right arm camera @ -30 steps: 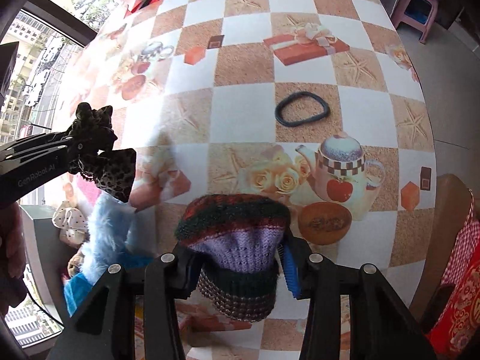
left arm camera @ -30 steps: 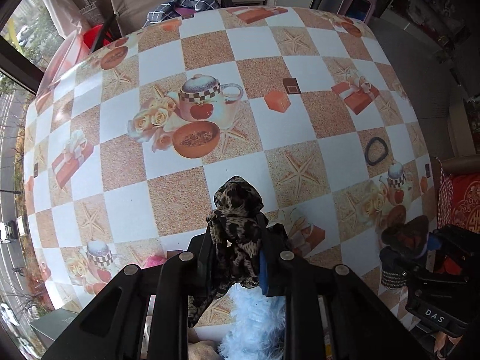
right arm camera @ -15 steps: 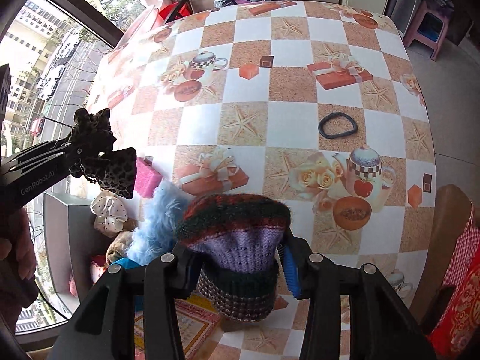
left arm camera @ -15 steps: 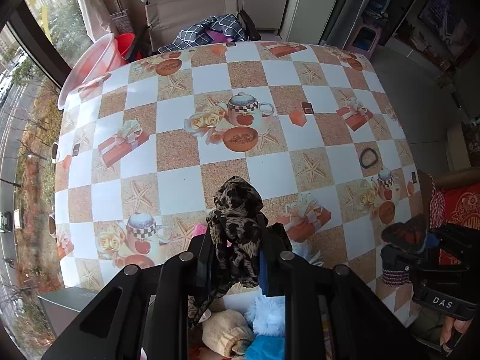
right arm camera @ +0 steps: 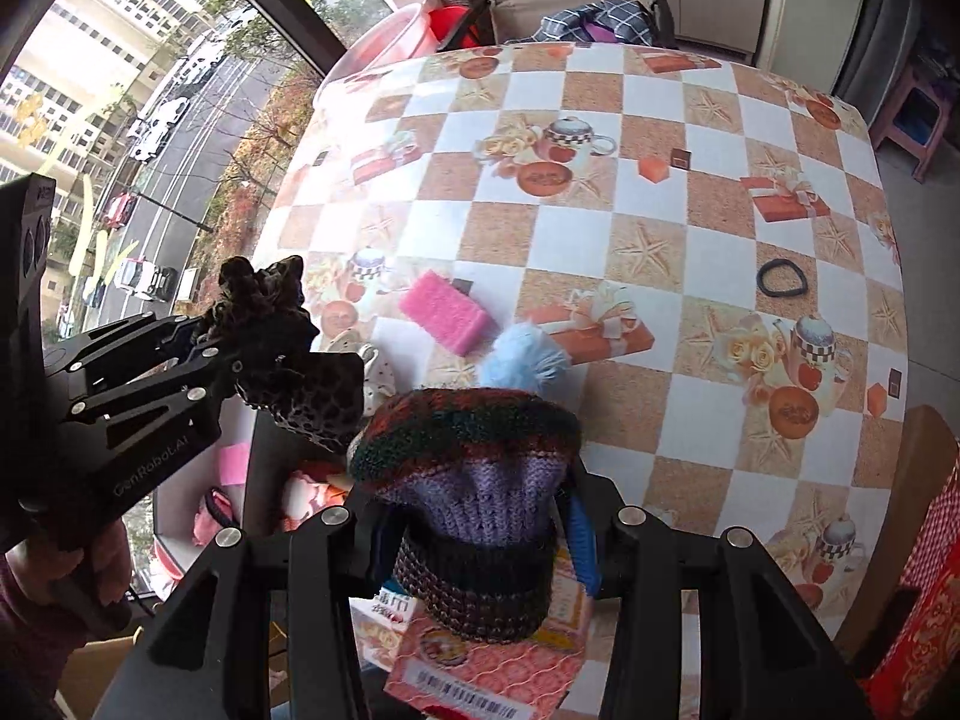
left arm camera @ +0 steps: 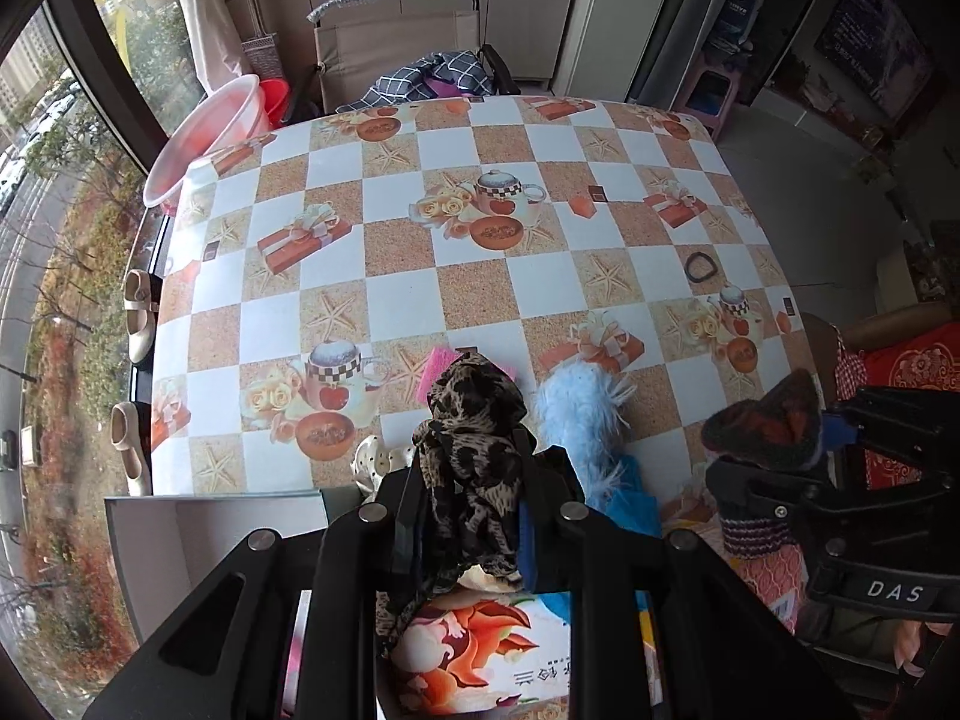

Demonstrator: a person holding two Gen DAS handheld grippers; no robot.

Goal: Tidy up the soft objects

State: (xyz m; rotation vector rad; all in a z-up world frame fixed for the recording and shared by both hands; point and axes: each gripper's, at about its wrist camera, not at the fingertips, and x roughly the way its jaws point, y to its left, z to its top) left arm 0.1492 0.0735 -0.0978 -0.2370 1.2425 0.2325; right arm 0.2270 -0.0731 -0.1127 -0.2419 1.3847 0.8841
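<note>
The scarf (left arm camera: 471,456) is thin, brown and black with spots like a leopard. It is bunched up in the left tongs (left arm camera: 474,480), which are squeezed almost shut on it, high over the near edge of the desk (left arm camera: 396,276). The hat (right arm camera: 474,480) is knitted, with purple, dark and red-green stripes. The right tongs (right arm camera: 480,516) are partly open and pinch it at both sides, also above the near edge.

On the desk below lie a pink sponge (right arm camera: 444,312), a blue fluffy thing (right arm camera: 528,354) and a black hair band (right arm camera: 780,279) (far off to the right). The scarf's lower end hangs behind the tongs. A white box (left arm camera: 210,540) beside the desk is partly hidden, and what lies in it is hard to make out.
</note>
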